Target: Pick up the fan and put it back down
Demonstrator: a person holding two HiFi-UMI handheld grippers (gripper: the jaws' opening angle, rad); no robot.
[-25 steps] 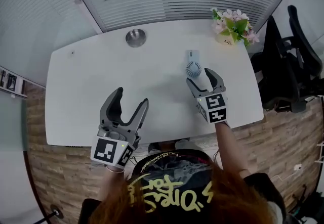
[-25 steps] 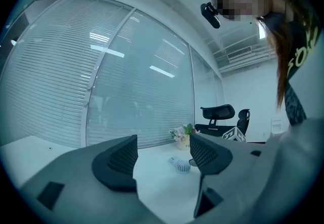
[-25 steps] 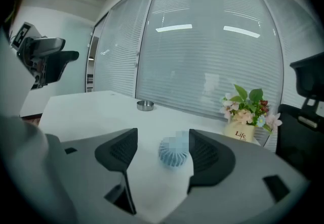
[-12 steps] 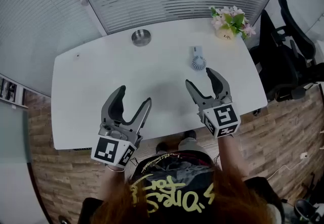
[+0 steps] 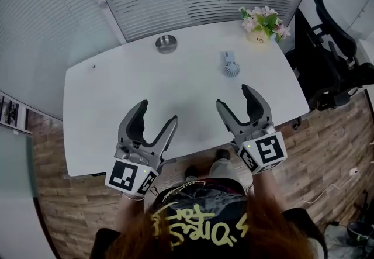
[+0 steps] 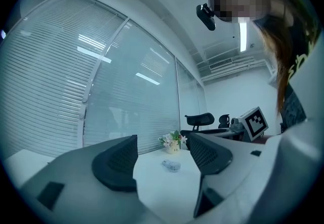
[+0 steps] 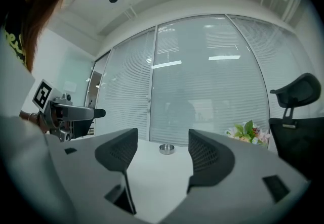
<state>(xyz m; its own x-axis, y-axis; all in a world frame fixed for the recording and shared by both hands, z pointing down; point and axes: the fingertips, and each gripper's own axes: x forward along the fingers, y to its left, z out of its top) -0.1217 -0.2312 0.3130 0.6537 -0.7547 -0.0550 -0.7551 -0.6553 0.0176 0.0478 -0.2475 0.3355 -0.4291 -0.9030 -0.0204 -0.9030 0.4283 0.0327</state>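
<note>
1. Head view: the fan [image 5: 231, 66] lies on the surface [image 5: 111, 100], well apart from our left tool [image 5: 156, 111] and right tool [image 5: 234, 95] — both spread, empty.
2. Left gripper view: fan far off between the jaws.
3. Right gripper view: aimed at the metal dish [image 7: 166, 148] — reaching so, we could miss the fan.

1 white rounded desk [image 5: 117, 94] carries 1 small pale handheld fan [image 5: 231, 66], 1 round silver metal dish [image 5: 166, 44] and 1 pot of pink flowers [image 5: 261, 23]. There are 2 grey grippers: left gripper [image 5: 156, 113], right gripper [image 5: 234, 96].
</note>
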